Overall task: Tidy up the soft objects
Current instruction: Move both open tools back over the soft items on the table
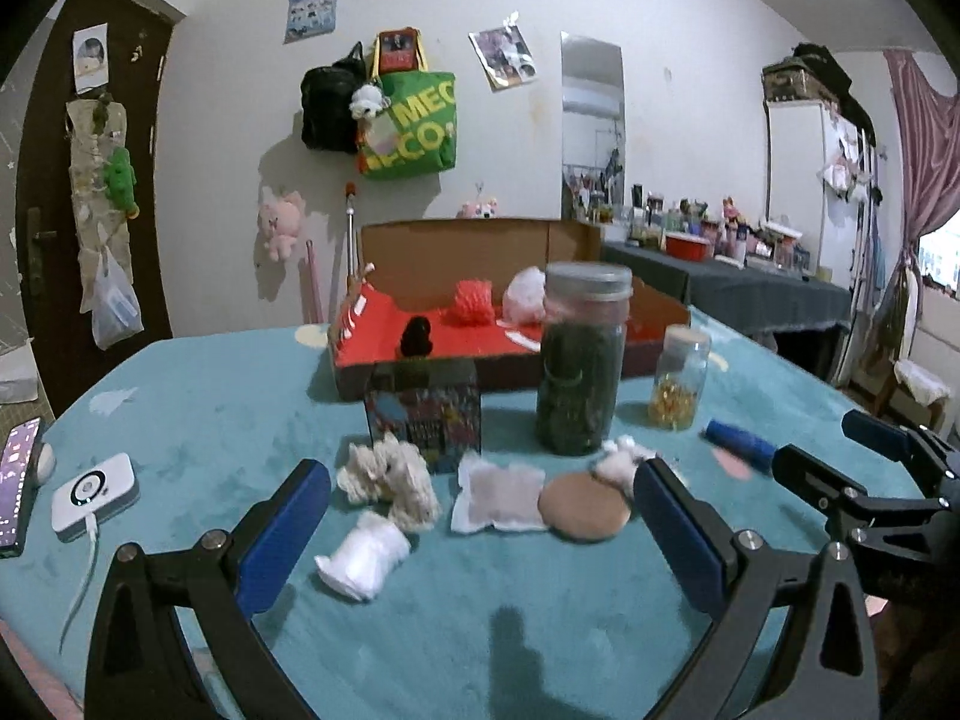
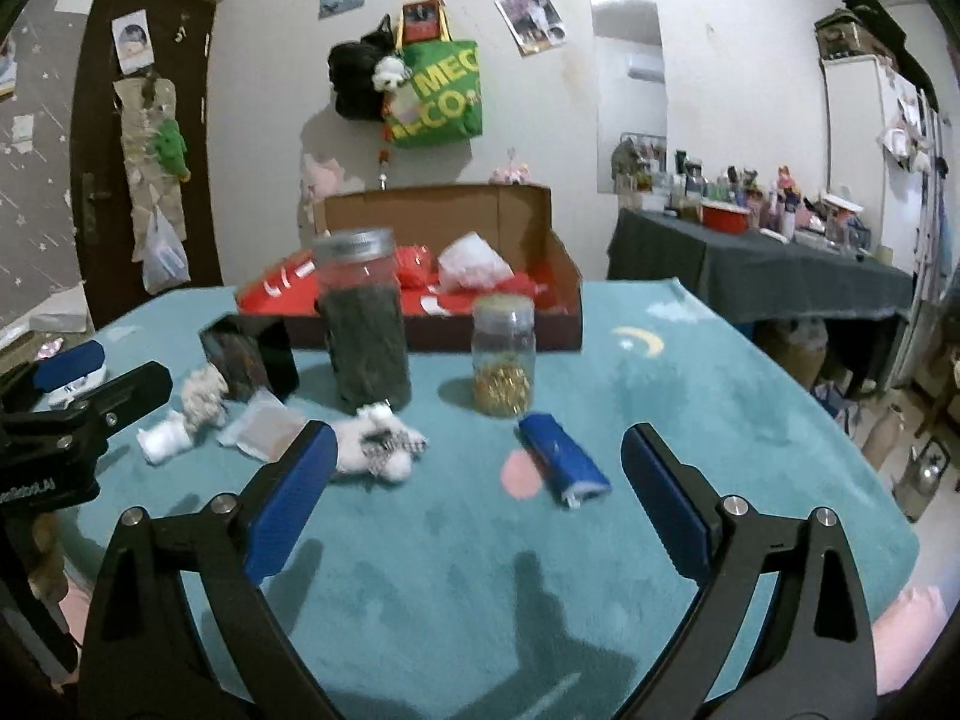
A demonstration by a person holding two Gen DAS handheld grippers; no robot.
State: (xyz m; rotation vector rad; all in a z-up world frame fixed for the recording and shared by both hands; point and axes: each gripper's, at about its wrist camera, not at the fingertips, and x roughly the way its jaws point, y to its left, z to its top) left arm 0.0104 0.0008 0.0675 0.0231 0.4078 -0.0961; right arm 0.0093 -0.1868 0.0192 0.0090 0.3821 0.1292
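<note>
Left gripper: hanging above the teal table, jaws spread wide, holding nothing. Right gripper: likewise gaping wide and carrying nothing.

Soft items, loose on the table: a row is lying just ahead of the left gripper, between its fingers and a little beyond. From its left: white wad, cream yarn clump, flat gauze pad, round brown puff, white cotton tuft touching the inner side of the right-hand finger. The row is running crosswise to the fingers. The left gripper is sitting nearer to most of it; the tuft is lying just beside the right gripper's left-hand finger.

Containers: cardboard box, red-lined, open, standing beyond the row and already holding a red bundle, a white bundle and a small black thing. Tall lidded jar with dark contents and small jar of golden pieces are standing between row and box.
</note>
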